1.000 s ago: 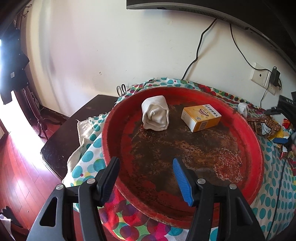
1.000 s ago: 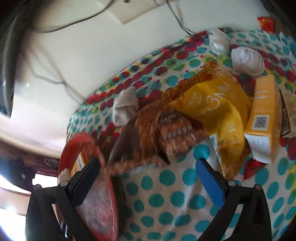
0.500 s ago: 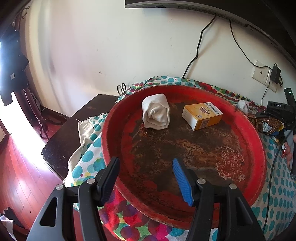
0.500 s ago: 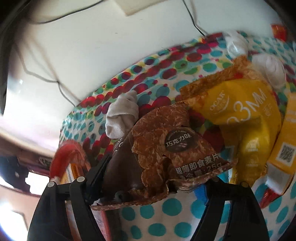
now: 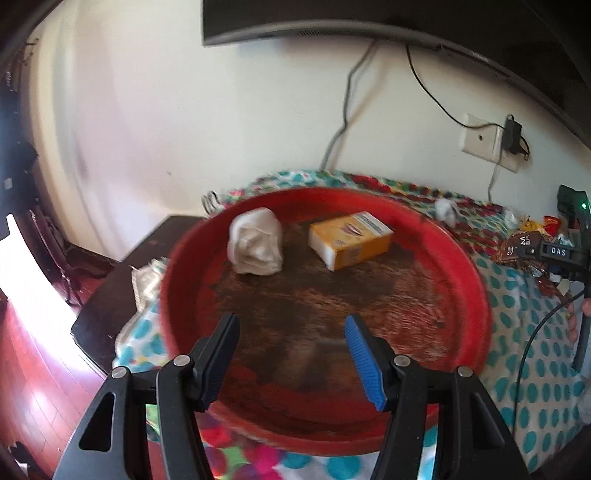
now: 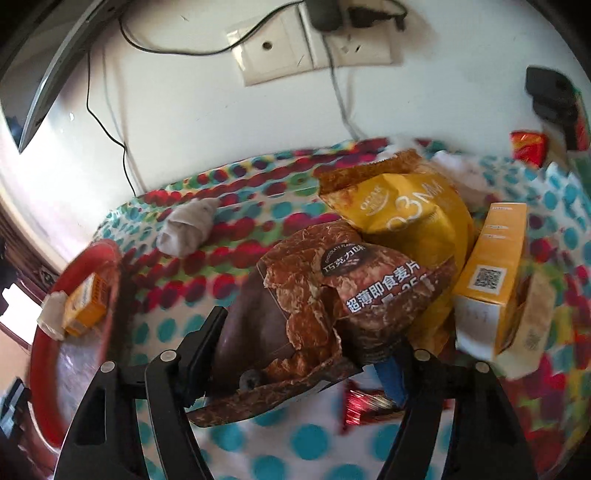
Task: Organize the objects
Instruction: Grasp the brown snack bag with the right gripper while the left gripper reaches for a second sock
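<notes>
My right gripper is shut on a brown chocolate cereal packet, lifted a little above the dotted cloth. Behind the packet lie a yellow snack bag and an upright yellow box. A grey rolled sock lies further left. My left gripper is open and empty over the near rim of a round red tray. In the tray lie a white rolled sock and a yellow box. The tray also shows at left in the right wrist view.
A dotted cloth covers the table. A dark side table stands left of the tray, with red wooden floor below. A wall socket with cables and a dark screen are on the wall. Small red wrappers lie at far right.
My right gripper closed on the brown packet and lifted it, swinging the view to the right. My left gripper tilted slightly; the tray's contents stayed put.
</notes>
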### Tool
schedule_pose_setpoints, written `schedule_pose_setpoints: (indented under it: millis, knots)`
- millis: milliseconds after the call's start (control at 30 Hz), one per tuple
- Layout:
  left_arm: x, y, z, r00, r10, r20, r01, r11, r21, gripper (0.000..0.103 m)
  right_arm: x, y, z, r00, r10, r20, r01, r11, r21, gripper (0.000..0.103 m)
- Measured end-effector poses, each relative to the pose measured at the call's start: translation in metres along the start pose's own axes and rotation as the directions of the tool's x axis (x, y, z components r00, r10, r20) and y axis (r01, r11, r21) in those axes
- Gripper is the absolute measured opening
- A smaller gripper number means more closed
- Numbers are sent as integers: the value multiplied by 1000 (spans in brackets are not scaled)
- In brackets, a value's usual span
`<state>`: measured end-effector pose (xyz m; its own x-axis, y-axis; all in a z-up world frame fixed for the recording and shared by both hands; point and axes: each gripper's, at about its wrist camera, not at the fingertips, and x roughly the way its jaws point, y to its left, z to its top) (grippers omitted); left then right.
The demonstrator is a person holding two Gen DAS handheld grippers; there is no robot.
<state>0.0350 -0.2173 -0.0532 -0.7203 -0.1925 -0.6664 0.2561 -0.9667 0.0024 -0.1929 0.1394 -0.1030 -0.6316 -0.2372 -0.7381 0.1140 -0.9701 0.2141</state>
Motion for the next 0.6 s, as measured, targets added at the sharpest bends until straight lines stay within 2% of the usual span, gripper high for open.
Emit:
schedule_pose_setpoints:
  millis: [133, 200, 333, 467, 600]
  knots:
    - [1, -28, 16, 999, -47, -17, 48, 998, 46, 61, -12, -15, -4, 999, -18, 34, 20, 997, -75, 71]
    - [1, -46, 34, 995, -97, -16, 98, 993, 65, 61, -16, -19, -6, 999, -26, 47, 30, 994, -108, 71]
    - [15, -84, 75, 977, -205, -57, 210, 973, 99, 61, -22, -23, -10, 996, -30, 83, 43, 988, -149, 71]
    - [46, -129, 110, 958, -264, -110, 279, 949, 147, 61, -27, -28, -12, 994, -11, 105, 26, 989, -147, 71]
    - [103, -172, 136, 936, -275, -221, 309, 941, 140, 61, -29, -33, -13, 995, 19, 103, -6, 993, -117, 71]
